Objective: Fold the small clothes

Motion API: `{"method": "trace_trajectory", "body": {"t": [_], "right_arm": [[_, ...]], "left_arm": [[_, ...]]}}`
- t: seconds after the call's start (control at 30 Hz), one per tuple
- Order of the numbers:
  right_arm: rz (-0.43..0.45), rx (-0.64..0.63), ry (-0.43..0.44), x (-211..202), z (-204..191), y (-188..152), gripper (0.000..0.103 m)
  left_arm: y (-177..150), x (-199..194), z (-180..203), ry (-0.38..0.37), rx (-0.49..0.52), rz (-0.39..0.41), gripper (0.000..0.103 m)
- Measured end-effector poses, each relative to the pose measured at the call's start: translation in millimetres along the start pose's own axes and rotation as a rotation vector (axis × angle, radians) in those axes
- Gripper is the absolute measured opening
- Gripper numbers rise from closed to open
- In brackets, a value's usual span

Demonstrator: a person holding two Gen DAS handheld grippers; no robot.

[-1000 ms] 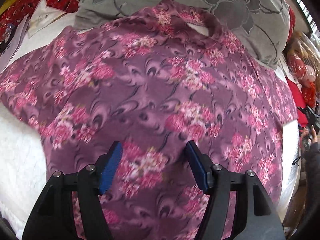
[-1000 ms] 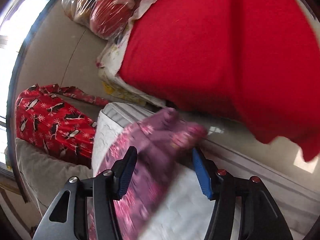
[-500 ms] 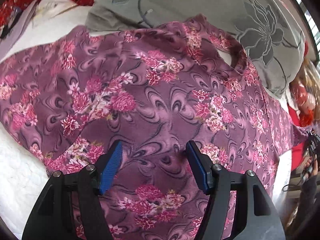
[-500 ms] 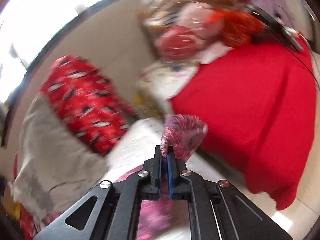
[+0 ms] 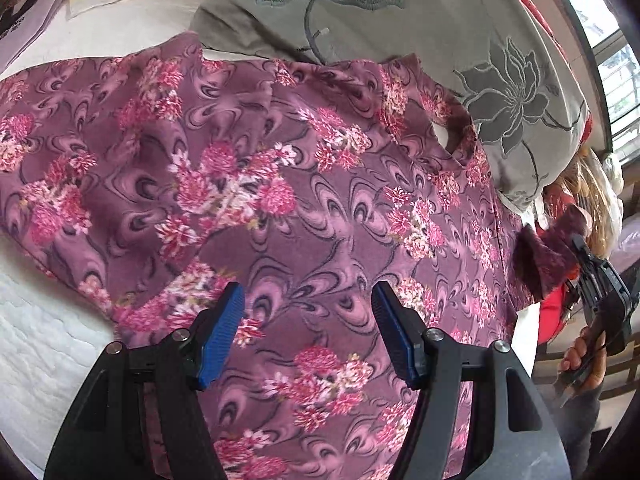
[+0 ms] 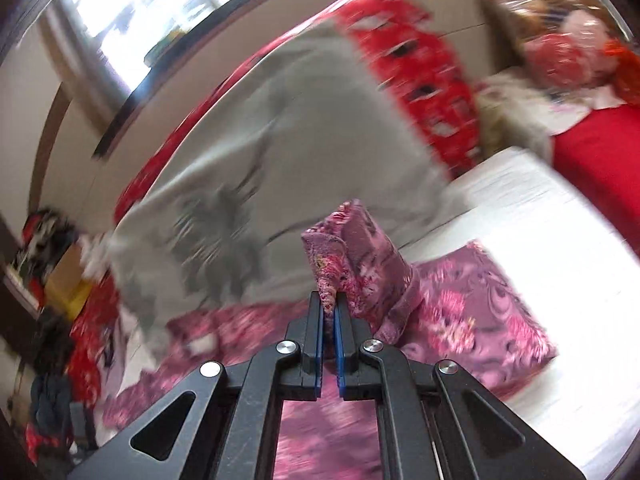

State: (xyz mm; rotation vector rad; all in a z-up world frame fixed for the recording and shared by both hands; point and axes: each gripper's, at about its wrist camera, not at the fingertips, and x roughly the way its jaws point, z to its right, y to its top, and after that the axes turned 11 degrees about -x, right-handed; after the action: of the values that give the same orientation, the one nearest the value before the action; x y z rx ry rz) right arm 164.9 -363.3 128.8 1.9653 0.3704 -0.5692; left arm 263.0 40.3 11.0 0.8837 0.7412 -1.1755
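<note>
A purple floral shirt (image 5: 304, 208) lies spread flat on the white bed (image 5: 44, 344). My left gripper (image 5: 308, 320) hovers open just above its lower middle, with nothing between its blue pads. My right gripper (image 6: 329, 304) is shut on the shirt's sleeve (image 6: 352, 256) and holds it lifted off the bed. In the left wrist view the right gripper (image 5: 576, 248) shows at the far right edge with the raised sleeve end (image 5: 544, 256), held by a person's hand (image 5: 580, 364).
A grey pillow with a flower pattern (image 5: 400, 20) lies against the shirt's collar. Red patterned fabric (image 6: 420, 72) and a red cover (image 6: 600, 160) lie beyond the bed. Papers (image 5: 36, 12) sit at the far left corner. Plastic-wrapped items (image 6: 560, 32) stand beside the bed.
My right gripper closed on the sleeve end, lifted it and swung it over the bed, rolling as it went. My left gripper slid across the shirt, staying open.
</note>
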Motion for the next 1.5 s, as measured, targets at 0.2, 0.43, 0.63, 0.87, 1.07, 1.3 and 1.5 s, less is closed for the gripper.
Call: {"method": "trace_trajectory", "body": {"t": [0.2,0.43,0.63,0.87,1.07,1.3,1.5], "right_arm": [[-0.115,-0.1,0.114,41,-90,-35,0.004],[-0.244,-0.23,0.265,82,-196,-86,0.004],[-0.395,-0.292,0.302,111,-241,-137,0.014],[-0.414,-0.275,0.302,76,-216,-147,0.035],[-0.347,-0.181,0.161,33,-130,-127,0.037],[-0.22,0.0,-0.028,-3,-22,-101,0.038],[-0.219,0.125,-0.091,19,35,-91,0.04]], "left_arm": [[12,-12,-13,-0.04,-0.017,0.0,0.065],[20,-32,-33,-0.083,-0.031,0.022,0.065],[17,-34,-40,-0.117,-0.038,-0.008,0.065],[4,-7,-17,-0.218,-0.054,-0.147,0.065],[2,17,24,-0.214,-0.11,-0.105,0.06],[17,-35,14,-0.204,-0.107,0.078,0.003],[22,-39,-13,-0.1,-0.119,0.085,0.003]]}}
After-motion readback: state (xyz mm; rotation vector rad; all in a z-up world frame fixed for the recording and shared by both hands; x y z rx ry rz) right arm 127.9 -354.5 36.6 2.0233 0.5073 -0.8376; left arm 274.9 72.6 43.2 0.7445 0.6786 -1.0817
